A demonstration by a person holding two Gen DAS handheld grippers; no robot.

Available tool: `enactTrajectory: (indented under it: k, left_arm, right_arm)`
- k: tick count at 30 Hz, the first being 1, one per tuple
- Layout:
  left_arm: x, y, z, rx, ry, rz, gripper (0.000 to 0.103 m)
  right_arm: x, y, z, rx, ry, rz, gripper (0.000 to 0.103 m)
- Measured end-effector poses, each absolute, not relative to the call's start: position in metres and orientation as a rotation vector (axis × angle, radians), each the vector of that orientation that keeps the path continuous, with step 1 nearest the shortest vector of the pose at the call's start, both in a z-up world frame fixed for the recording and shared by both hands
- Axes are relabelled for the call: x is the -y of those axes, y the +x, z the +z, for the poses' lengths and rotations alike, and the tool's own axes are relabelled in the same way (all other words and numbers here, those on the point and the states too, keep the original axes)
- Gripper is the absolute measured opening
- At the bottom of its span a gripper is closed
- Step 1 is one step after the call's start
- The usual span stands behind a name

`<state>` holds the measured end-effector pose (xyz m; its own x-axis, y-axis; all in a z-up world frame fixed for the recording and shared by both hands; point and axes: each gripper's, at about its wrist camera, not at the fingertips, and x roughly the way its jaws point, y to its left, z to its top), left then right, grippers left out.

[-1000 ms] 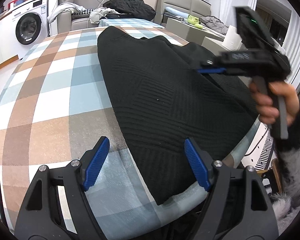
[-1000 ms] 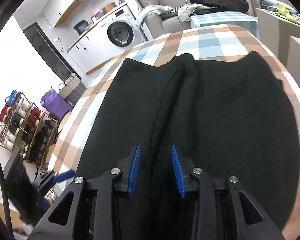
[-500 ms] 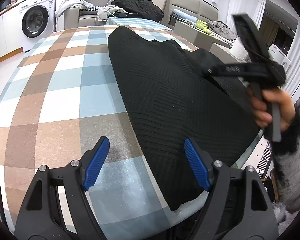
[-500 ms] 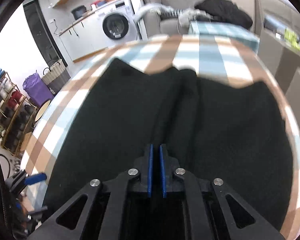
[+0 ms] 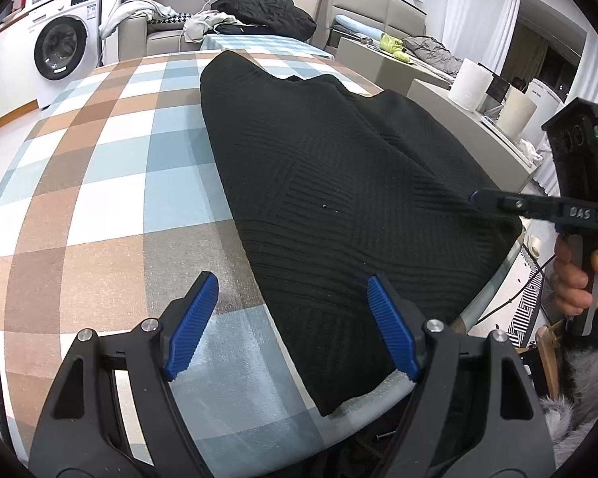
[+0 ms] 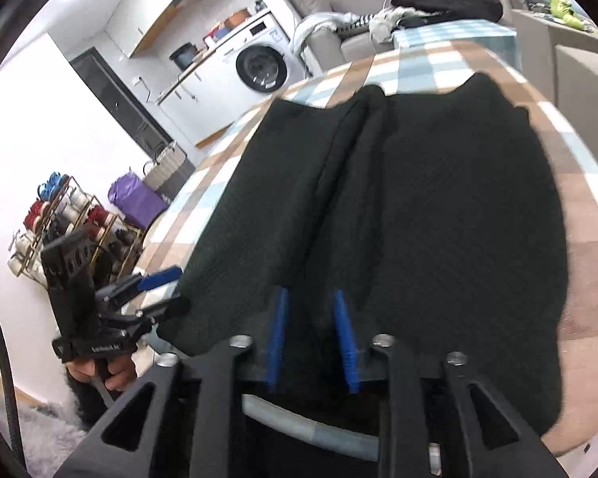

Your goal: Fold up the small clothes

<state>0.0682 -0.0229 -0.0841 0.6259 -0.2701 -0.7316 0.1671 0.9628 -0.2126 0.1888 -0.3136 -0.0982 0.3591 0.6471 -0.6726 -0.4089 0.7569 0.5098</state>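
Black knitted garment (image 5: pixel 339 183), ribbed in blocks, lies spread flat on my worktop (image 5: pixel 99 183), which is covered in a brown, blue and white check cloth. It looks soft and limp, fairly thick, probably light, with enough texture that ridged pads should grip it without slipping. A raised ridge of bunched fabric (image 6: pixel 351 167) runs lengthwise down its middle, away from my right tongs.

My left tongs (image 5: pixel 291 326) hang released, jaws set wide, above the near edge of the worktop. The garment's left border passes between the two blue pads: the left pad sits over bare check cloth, the right pad over black knit. Nothing is gripped. The garment's near corner (image 5: pixel 331 402) lies just below and between the jaws, hanging slightly over the worktop's edge.

My right tongs (image 6: pixel 311 338) are at the garment's near hem, in line with the central ridge. Their jaws are opening, with dark fabric showing between the pads, but the view is blurred and I cannot tell whether the pads press on the knit.

In my judgement, the best holds are the two near corners of the hem, pinching through both layers so the soft knit lifts evenly rather than sagging or stretching.
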Motion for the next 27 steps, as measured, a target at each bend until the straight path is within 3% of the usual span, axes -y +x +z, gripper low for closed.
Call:
enactTrajectory:
  k: [7, 9, 12, 15, 18, 20, 21, 22, 24, 27]
  left_arm:
    - [0.027, 0.067, -0.085, -0.860, -0.117, -0.266, 0.075]
    - [0.027, 0.067, -0.085, -0.860, -0.114, -0.262, 0.075]
    - [0.026, 0.068, -0.085, -0.861, -0.118, -0.262, 0.075]
    - [0.025, 0.067, -0.085, -0.860, -0.116, -0.254, 0.075]
    - [0.025, 0.068, -0.085, -0.859, -0.102, -0.248, 0.075]
    - [0.025, 0.068, -0.085, -0.858, -0.101, -0.243, 0.075]
    - [0.025, 0.068, -0.085, -0.858, -0.103, -0.241, 0.075]
    - [0.024, 0.068, -0.085, -0.855, -0.106, -0.239, 0.075]
    - [0.025, 0.069, -0.085, -0.855, -0.107, -0.244, 0.075]
    - [0.025, 0.070, -0.086, -0.859, -0.111, -0.246, 0.075]
  right_arm:
    - [0.292, 0.186, -0.107, -1.006, 0.228, 0.776, 0.036]
    - [0.285, 0.186, -0.111, -1.002, 0.191, 0.771, 0.022]
    - [0.283, 0.183, -0.112, -0.977, 0.177, 0.762, 0.011]
    - [0.287, 0.174, -0.096, -0.902, 0.160, 0.779, 0.009]
    - [0.285, 0.177, -0.105, -0.958, 0.105, 0.723, 0.009]
    - [0.283, 0.180, -0.112, -0.976, 0.096, 0.714, 0.011]
    - [0.285, 0.180, -0.110, -0.962, 0.120, 0.721, 0.018]
    - [0.288, 0.182, -0.108, -0.952, 0.141, 0.718, 0.033]
    - [0.300, 0.187, -0.103, -0.918, 0.195, 0.680, 0.049]
    - [0.308, 0.197, -0.107, -0.951, 0.219, 0.642, 0.050]
